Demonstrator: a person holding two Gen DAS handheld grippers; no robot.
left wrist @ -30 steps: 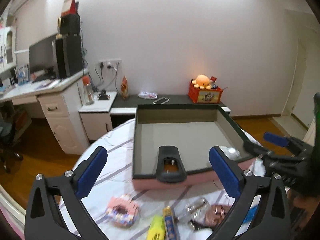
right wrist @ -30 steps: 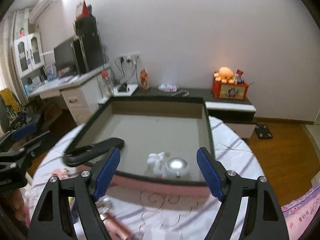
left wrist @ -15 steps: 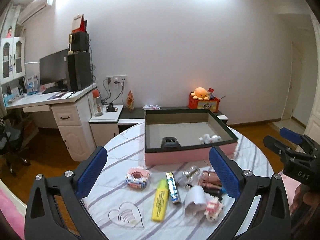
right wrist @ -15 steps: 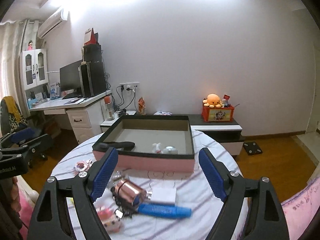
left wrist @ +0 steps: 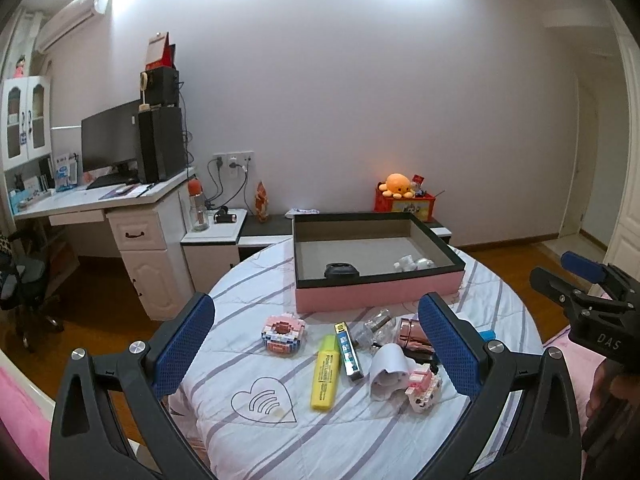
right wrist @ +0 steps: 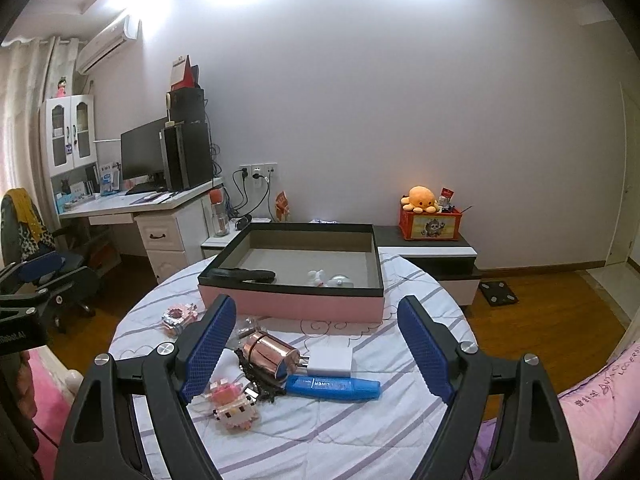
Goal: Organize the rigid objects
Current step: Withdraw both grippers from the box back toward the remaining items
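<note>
Left wrist view: left gripper (left wrist: 320, 348) spread wide, blue pads holding nothing, raised above a round table (left wrist: 248, 360) covered with a striped cloth. At 12 o'clock on the table stands a pink box (left wrist: 376, 298) with a dark rim; inside it lie a black stapler (left wrist: 340, 271) against the near wall and a small white figure (left wrist: 405, 262) toward 1 o'clock. Between the fingers lie, from 10 to 2 o'clock, a pink block ring (left wrist: 283, 333), a yellow highlighter (left wrist: 325, 376), a narrow blue-edged packet (left wrist: 348, 350), a clear glass bulb (left wrist: 374, 326), a white cone-shaped piece (left wrist: 388, 370), a copper cylinder (left wrist: 412, 330) and a pink block animal (left wrist: 423, 387). The right gripper (left wrist: 576, 280) appears at 3 o'clock, off the table edge. Right wrist view: right gripper (right wrist: 318, 350) equally wide open and empty, held over the table's near side (right wrist: 360, 440). The box (right wrist: 292, 300) lies at 12 o'clock, the stapler (right wrist: 244, 275) at its left inner edge, the white figure (right wrist: 315, 278) just beside a silver dome (right wrist: 340, 280). Between the fingers lie the copper cylinder (right wrist: 270, 354), touching a white charger block (right wrist: 332, 360), with a blue highlighter (right wrist: 334, 387) just in front and the block animal (right wrist: 232, 402) at 7 o'clock. The block ring (right wrist: 178, 317) lies at 10 o'clock.
</note>
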